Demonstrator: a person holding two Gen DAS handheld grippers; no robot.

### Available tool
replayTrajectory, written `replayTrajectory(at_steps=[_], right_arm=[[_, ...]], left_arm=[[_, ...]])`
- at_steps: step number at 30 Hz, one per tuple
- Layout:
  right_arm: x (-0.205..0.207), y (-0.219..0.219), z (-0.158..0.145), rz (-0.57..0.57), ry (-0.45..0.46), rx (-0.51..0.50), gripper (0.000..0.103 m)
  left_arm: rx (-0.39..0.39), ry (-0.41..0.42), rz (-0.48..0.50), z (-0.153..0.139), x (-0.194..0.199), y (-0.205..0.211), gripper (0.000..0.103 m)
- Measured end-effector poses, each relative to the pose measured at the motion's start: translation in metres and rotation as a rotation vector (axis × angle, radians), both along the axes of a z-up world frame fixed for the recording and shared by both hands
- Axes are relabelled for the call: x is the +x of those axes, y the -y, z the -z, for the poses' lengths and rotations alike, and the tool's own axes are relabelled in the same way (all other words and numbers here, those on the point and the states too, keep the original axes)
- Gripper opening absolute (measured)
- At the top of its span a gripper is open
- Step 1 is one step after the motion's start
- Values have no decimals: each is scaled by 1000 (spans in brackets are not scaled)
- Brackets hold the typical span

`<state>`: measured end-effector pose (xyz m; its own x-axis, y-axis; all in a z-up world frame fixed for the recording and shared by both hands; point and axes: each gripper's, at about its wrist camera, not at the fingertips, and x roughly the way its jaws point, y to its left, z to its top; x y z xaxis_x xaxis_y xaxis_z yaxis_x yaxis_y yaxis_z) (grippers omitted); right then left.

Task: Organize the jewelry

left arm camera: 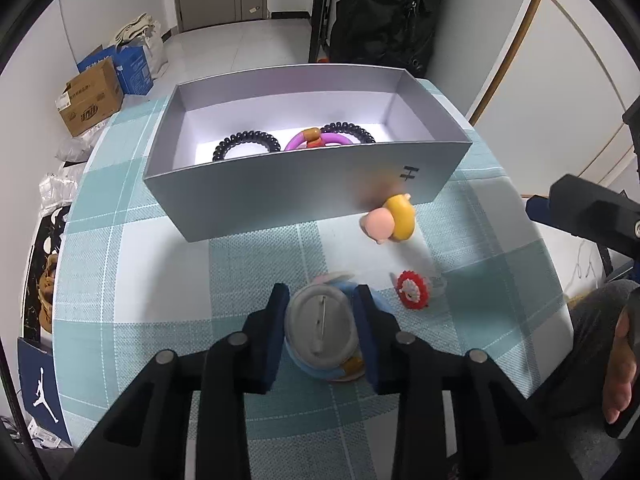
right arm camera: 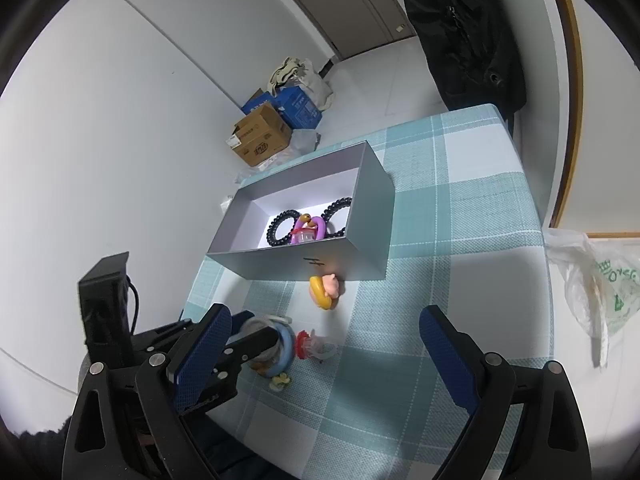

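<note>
My left gripper (left arm camera: 321, 300) is shut on a round blue badge (left arm camera: 322, 330), grey back with its pin facing up, just above the checked tablecloth; it also shows in the right wrist view (right arm camera: 276, 350). A silver box (left arm camera: 304, 184) ahead holds two black coil hair ties (left arm camera: 247, 144) and a purple ring (left arm camera: 316, 140). A yellow and pink figure clip (left arm camera: 394, 218) lies against the box front. A red and white clip (left arm camera: 412, 290) lies right of the badge. My right gripper (right arm camera: 326, 330) is open and empty above the cloth.
The table (right arm camera: 460, 240) has a teal checked cloth; its edges drop off left and right. Cardboard and blue boxes (right arm camera: 272, 128) sit on the floor beyond. A plastic bag (right arm camera: 588, 288) hangs at the right. A black coat (left arm camera: 384, 12) hangs behind the box.
</note>
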<state>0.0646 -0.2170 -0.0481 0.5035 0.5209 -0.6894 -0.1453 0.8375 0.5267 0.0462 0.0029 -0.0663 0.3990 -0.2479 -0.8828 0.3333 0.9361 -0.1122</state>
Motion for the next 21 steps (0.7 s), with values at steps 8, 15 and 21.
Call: replayTrajectory(at_steps=[8,15,21], right_arm=[[-1,-1,0,1,1,-3,95],[0,0,0,7,-2,-3,95],[0,-2,2,0,-11,-9,95]], left_arm=[[-16,20,1,-5,-7,-3,10],[-97,27,-22,-15,-5,-10,10],[-219,-2,-81,-22,0,-25,10]])
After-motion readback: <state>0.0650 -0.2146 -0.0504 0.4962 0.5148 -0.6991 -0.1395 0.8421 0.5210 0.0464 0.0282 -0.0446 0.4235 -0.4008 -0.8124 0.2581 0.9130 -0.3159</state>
